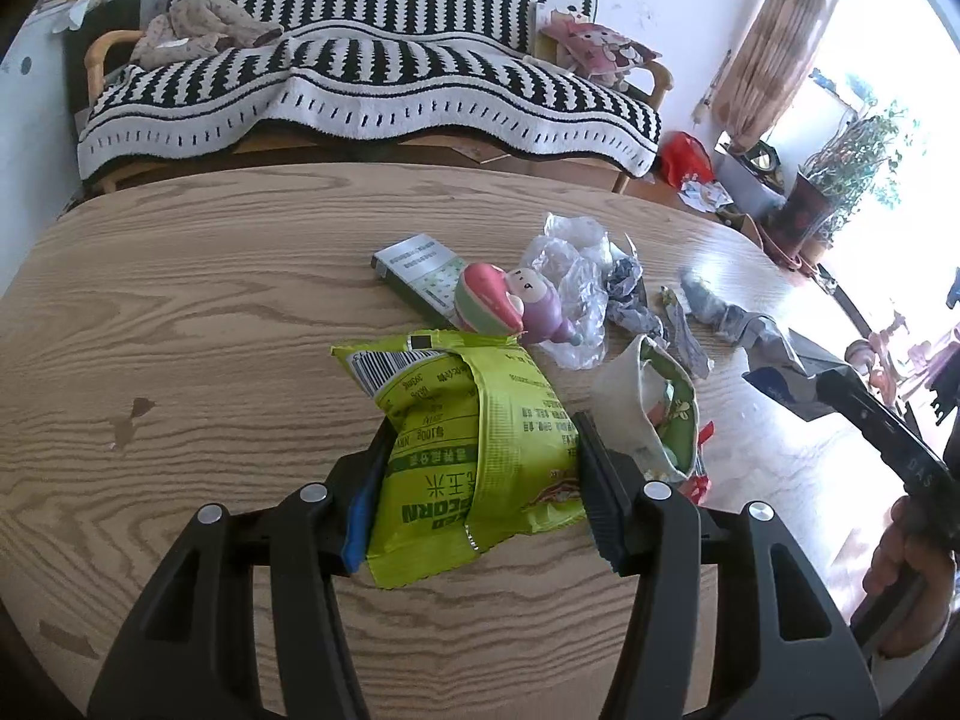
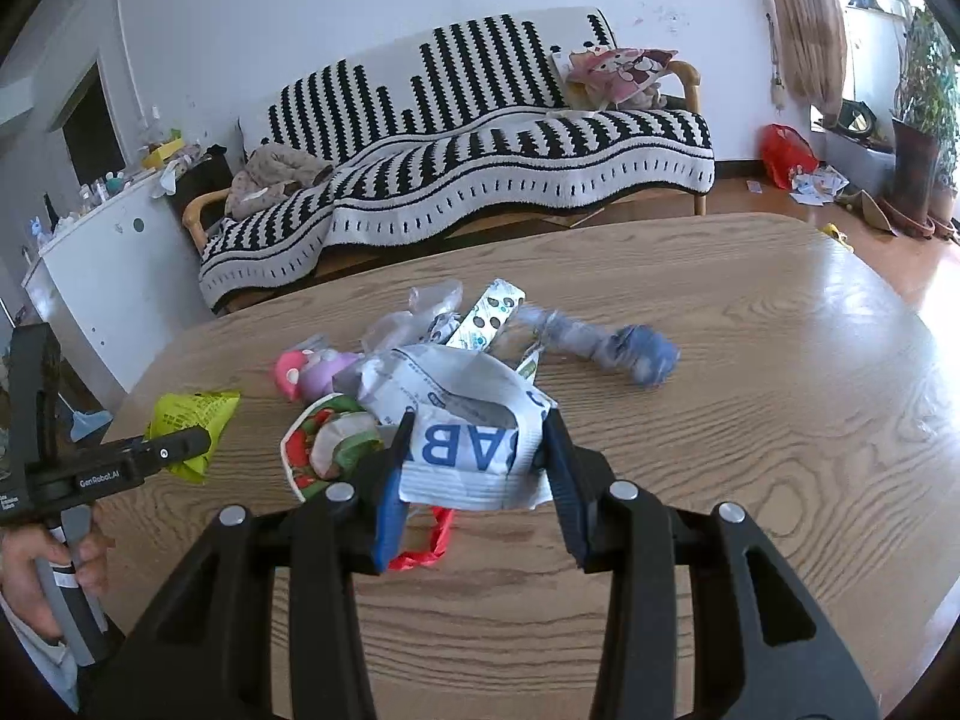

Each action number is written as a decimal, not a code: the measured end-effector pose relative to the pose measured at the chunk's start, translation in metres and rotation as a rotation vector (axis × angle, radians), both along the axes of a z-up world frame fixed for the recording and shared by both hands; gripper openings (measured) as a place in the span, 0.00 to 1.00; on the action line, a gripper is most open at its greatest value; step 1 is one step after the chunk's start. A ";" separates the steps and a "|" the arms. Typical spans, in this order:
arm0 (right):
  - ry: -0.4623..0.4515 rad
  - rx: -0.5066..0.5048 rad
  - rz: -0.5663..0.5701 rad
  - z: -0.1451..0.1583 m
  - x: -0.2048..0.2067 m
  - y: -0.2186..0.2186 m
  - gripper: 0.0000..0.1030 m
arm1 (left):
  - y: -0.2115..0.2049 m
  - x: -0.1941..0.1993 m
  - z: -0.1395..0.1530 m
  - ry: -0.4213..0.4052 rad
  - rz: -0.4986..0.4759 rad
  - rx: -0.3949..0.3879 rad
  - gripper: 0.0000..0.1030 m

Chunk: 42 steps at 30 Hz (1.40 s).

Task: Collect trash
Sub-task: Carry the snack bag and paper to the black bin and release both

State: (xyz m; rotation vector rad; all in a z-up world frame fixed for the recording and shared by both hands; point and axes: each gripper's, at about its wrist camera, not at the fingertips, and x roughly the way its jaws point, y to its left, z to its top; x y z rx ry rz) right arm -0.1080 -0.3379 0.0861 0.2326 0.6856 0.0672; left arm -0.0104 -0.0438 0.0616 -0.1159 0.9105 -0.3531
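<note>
My left gripper is shut on a lime-green snack bag, held just above the wooden table. My right gripper is shut on a crumpled white wrapper with blue letters, also lifted off the table. Between the two lies the trash pile: a paper cup with a green and red print, a pink and purple toy, clear plastic film, a grey-green box, a red scrap and a blurred blue-grey wad.
A sofa under a black and white striped blanket stands behind the table. A white cabinet is at the left, potted plants and a red bag on the floor at the right. A hand grips the left tool's handle.
</note>
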 end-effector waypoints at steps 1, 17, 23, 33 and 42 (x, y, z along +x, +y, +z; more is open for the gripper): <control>0.001 0.003 0.002 0.000 -0.002 0.001 0.40 | 0.001 -0.001 0.000 0.003 0.003 0.001 0.53; -0.041 0.028 -0.118 0.022 -0.079 -0.046 0.40 | -0.065 -0.056 0.024 -0.015 -0.165 -0.003 0.53; -0.082 0.011 -0.221 0.045 -0.163 -0.088 0.40 | -0.149 -0.124 0.026 0.000 -0.376 -0.033 0.53; 0.155 0.151 -0.434 -0.067 -0.277 -0.146 0.40 | -0.265 -0.226 -0.068 0.257 -0.627 0.003 0.53; 0.288 0.271 -0.502 -0.134 -0.282 -0.168 0.40 | -0.291 -0.244 -0.105 0.305 -0.698 0.111 0.53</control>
